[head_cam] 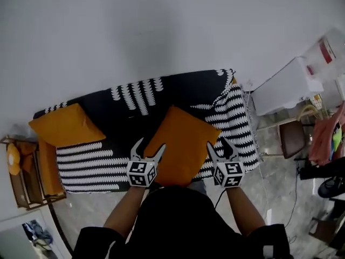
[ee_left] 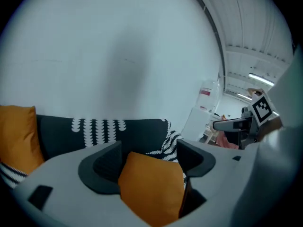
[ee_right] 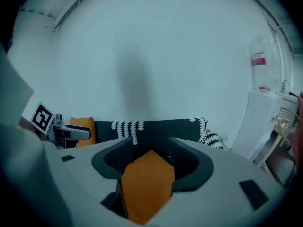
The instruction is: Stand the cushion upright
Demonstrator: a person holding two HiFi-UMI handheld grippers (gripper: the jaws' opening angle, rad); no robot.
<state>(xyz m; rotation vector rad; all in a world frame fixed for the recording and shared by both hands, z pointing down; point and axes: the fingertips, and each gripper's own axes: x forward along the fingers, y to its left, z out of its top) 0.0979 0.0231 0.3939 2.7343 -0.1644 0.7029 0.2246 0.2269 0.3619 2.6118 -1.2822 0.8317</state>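
An orange cushion (head_cam: 183, 144) lies tilted on the sofa seat (head_cam: 86, 163), which is covered by a black and white throw. My left gripper (head_cam: 151, 144) is shut on the cushion's left edge, and the orange fabric (ee_left: 151, 188) fills the space between its jaws. My right gripper (head_cam: 217, 142) is shut on the cushion's right corner (ee_right: 147, 183), which sticks up between its jaws. In each gripper view the other gripper shows off to the side: the right one (ee_left: 236, 124) and the left one (ee_right: 71, 133).
A second orange cushion (head_cam: 66, 125) leans upright at the sofa's left end. A wooden side table (head_cam: 21, 182) stands left of the sofa. At the right are a white appliance (head_cam: 285, 88), a brown chair (head_cam: 291, 136) and clothes. A plain wall rises behind the sofa.
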